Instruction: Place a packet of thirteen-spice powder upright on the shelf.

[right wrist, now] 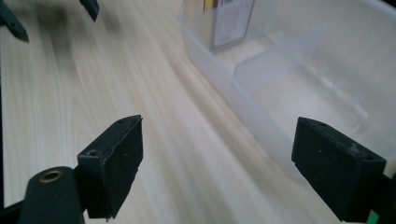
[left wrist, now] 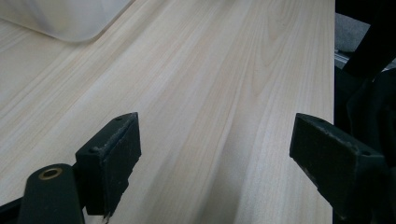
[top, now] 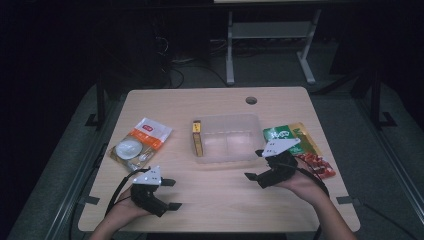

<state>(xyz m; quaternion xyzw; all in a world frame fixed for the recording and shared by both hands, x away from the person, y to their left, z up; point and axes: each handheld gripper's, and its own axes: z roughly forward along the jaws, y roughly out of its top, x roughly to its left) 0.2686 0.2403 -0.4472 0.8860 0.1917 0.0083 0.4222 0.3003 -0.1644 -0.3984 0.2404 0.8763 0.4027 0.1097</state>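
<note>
At the table's centre sits a clear plastic bin [top: 227,137], and inside it, against its left wall, a narrow yellow box [top: 198,139] lies lengthwise. The wooden table [top: 215,200] is pale and well lit against a dark room.

Down at about seven o'clock from the bin, the left gripper [top: 170,194] hovers near the front edge, held in the person's left hand [top: 125,210], jaws spread wide with nothing between them. Its own camera looks across bare wood, with a corner of the bin [left wrist: 65,18] at eleven o'clock, well apart from the jaws.

Over at four o'clock from the bin, the right gripper [top: 253,165] sits just beside the bin's front right corner, jaws also wide apart and empty, pointing left toward the bin. In the right gripper view the bin's near wall [right wrist: 243,107] runs between the two jaws, the right jaw close against it; whether it touches, I cannot tell. The box [right wrist: 231,18] stands at twelve o'clock, at the bin's far end.

Left of the bin lies a white and orange packet [top: 140,145]. Right of it, a green and red packet [top: 305,145] lies partly under the right gripper.
</note>
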